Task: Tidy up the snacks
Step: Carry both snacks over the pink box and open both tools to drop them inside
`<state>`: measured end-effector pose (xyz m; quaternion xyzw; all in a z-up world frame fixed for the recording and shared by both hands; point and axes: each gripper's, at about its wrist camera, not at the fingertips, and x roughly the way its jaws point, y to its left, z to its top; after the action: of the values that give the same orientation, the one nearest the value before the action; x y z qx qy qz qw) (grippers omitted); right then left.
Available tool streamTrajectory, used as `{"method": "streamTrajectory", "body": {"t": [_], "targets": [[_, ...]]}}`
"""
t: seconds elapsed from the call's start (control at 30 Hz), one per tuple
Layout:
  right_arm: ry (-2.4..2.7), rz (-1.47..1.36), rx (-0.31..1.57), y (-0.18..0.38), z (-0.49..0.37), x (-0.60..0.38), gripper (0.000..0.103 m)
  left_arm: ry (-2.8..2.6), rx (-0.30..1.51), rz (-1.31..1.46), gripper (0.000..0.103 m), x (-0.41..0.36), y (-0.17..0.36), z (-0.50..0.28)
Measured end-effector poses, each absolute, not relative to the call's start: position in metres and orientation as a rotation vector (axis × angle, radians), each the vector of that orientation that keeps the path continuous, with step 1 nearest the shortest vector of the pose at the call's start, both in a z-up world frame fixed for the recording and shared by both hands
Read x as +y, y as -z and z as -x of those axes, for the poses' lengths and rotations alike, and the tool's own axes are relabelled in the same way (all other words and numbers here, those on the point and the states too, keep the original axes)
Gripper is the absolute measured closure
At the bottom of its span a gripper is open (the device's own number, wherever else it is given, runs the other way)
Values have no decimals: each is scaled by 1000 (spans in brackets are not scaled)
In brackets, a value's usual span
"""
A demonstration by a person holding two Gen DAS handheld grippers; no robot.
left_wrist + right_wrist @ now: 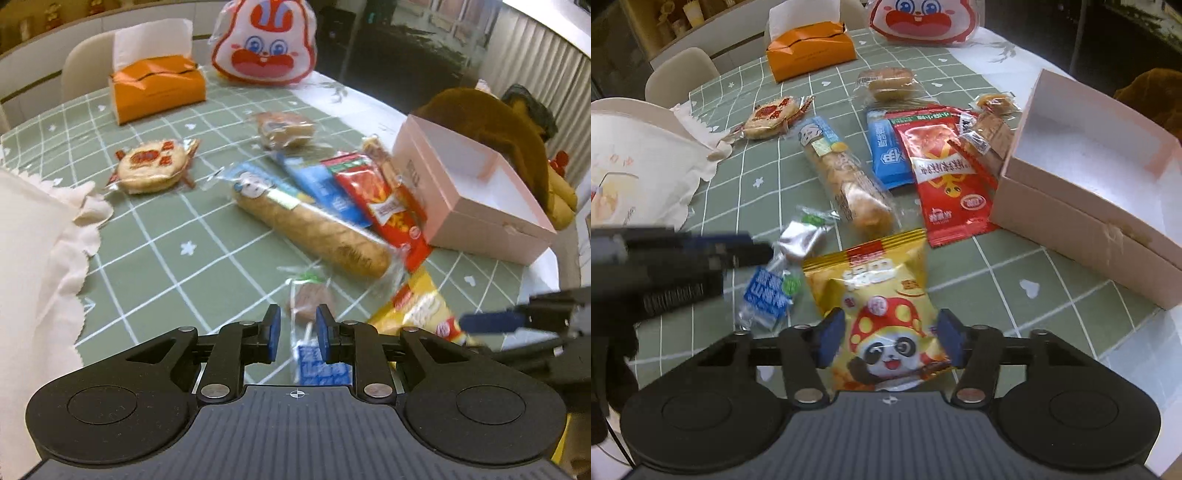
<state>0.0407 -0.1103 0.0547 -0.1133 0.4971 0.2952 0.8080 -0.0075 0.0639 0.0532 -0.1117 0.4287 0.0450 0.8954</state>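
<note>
Snacks are lying scattered over the green checked tablecloth (1015,266), beside an open pink box (1086,184) that is sitting at the right with nothing visible inside it. Nearest the cameras, a yellow panda bag (882,295) is lying between the blue pads of the right gripper (891,338); the jaws are standing partly open on either side of it, and whether the pads are pressing the bag cannot be told. Just left of it, the left gripper (298,330) is hanging over a small clear-wrapped snack with a blue label (314,332), its jaws nearly closed with the wrapper in the narrow gap; a grip cannot be confirmed through the blur. Beyond these, a long wrapped bread roll (846,173), a blue packet (886,151) and a red packet (945,170) are lying side by side, the red one reaching the box. Farther back, a round biscuit (772,116) and a wrapped bun (886,83) are resting apart, with an orange tissue box (809,50) and a rabbit-face bag (923,18) standing at the far edge.
</note>
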Motion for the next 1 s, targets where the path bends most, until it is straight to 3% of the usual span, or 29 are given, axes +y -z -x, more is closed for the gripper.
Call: {"method": "streamTrajectory", "body": {"t": [0.27,0.4,0.57,0.7,0.8,1.0], "targets": [[-528,139,1078,-51,-32,-172,52,-101,949,82,68,36,-39,-12],[-487,118,1053,-51,-26,-190,51,-66,966,38,46,25,-35,-21],[-451,103,1039,-46,-19,-200,32,-82,968,26,32,22,-27,-28],[-431,92,1034,-45,-16,-205,25,-113,928,70,34,33,-26,-24],[-428,101,1019,-44,-15,-206,22,-75,915,89,59,35,-29,-20],[-505,167,975,-53,-8,-203,22,112,958,54,61,11,-33,6]]}}
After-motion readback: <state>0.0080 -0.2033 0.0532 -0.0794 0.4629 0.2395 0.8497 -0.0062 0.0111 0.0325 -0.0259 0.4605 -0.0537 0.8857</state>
